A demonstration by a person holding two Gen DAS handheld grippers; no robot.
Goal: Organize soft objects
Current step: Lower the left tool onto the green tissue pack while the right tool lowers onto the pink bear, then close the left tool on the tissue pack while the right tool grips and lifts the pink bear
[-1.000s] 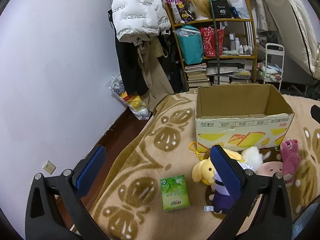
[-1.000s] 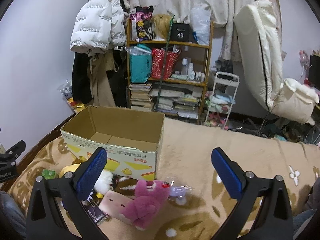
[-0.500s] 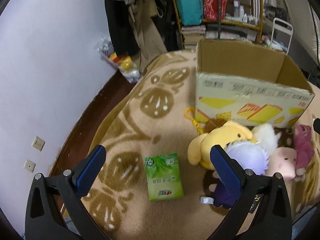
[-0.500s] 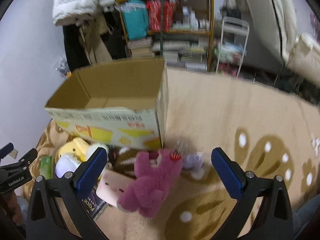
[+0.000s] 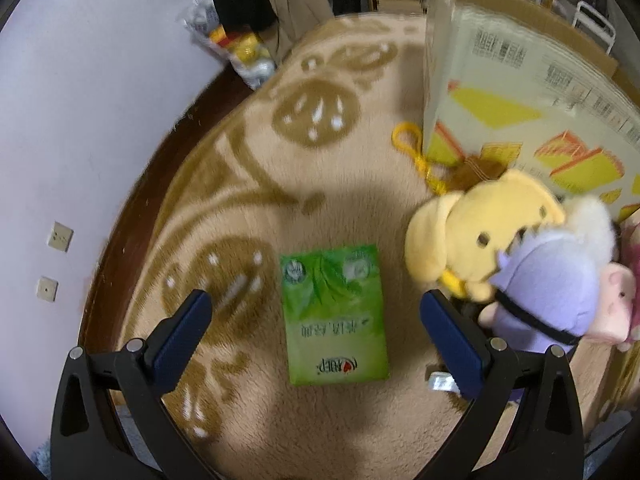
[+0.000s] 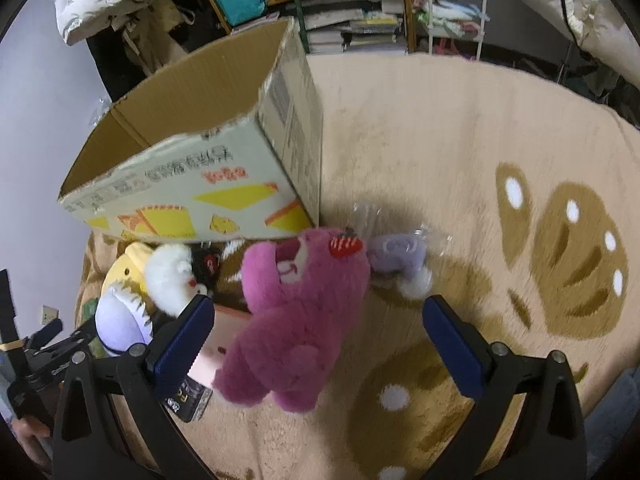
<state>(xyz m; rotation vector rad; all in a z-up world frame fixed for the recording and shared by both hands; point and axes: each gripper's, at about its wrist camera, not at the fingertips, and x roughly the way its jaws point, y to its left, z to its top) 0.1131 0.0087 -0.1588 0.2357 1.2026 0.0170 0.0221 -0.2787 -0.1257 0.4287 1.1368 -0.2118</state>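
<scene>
My left gripper is open above a green tissue pack that lies flat on the blanket between its fingers. A yellow plush and a purple-haired plush lie to its right, in front of the open cardboard box. My right gripper is open above a pink plush bear that lies on the blanket. The box stands behind the bear. A white plush and a small purple toy in clear wrap lie beside the bear.
The beige blanket with brown patterns covers the surface. A wall with sockets and the blanket's edge are on the left. A shelf with books and bags and hanging clothes stand behind the box. A pink flat item lies under the bear.
Both grippers have tilted down and moved closer to the blanket. The left one is now over the green tissue pack, the right one over the pink bear. Both stay open.
</scene>
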